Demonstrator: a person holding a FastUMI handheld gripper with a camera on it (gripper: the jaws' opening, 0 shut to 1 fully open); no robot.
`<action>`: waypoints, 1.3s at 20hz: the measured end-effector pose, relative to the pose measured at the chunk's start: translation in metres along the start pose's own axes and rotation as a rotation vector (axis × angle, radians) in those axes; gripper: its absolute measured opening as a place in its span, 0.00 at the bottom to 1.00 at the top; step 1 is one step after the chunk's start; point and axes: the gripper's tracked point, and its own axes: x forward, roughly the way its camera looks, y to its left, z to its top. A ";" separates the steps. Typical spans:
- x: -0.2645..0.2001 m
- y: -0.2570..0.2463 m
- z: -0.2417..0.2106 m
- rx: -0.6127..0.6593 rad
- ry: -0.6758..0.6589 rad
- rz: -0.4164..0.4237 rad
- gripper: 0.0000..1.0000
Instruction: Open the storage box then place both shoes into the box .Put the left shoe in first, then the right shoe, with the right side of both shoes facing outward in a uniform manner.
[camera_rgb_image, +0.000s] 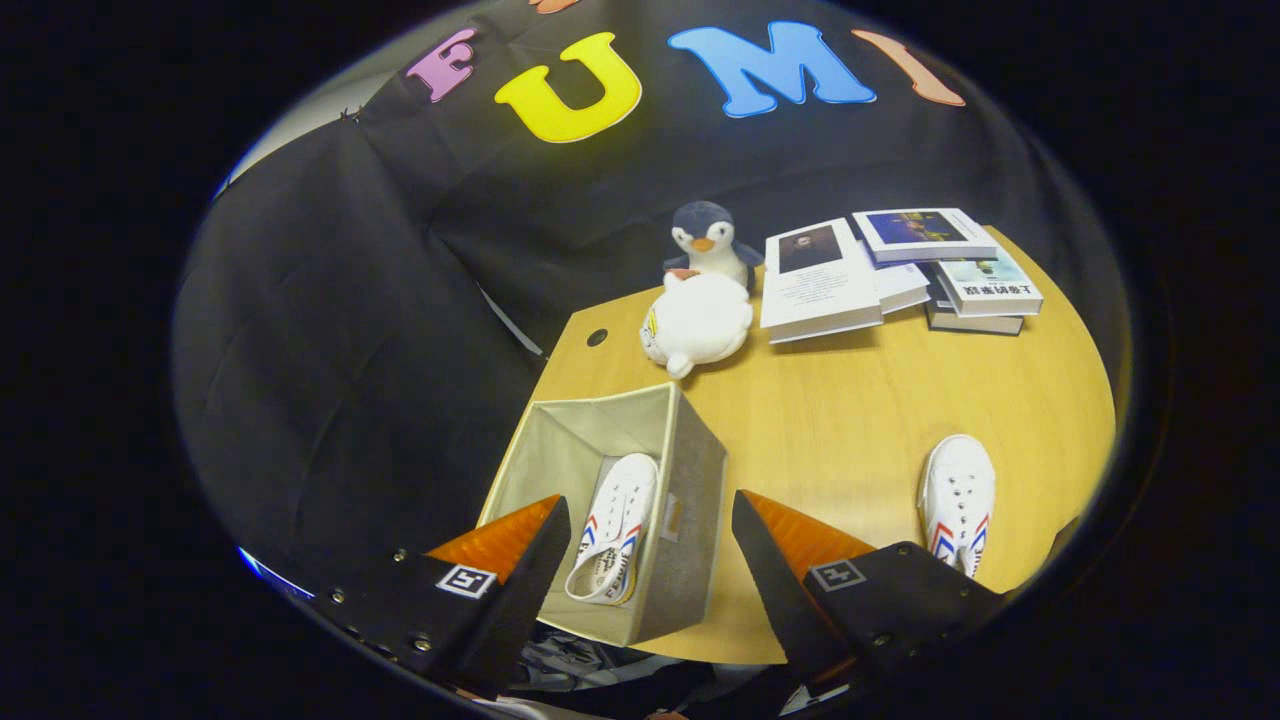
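So the claw (645, 525) has its two fingers spread wide with nothing gripped, hanging above the near edge of the open storage box (690, 520), and one white shoe (612, 525) already lies inside it, right between the fingers. The other shoe (957, 500) sits on the wooden table (830, 420), just off to the right finger's side. Further back there's a white plush (697, 322), a penguin toy (708, 243) and a pile of books (900, 270).
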 end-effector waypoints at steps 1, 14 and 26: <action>-0.005 -0.011 -0.001 0.000 -0.003 -0.011 0.98; -0.046 -0.166 -0.012 0.070 -0.005 -0.159 0.98; -0.035 -0.263 -0.057 0.071 0.117 -0.261 0.98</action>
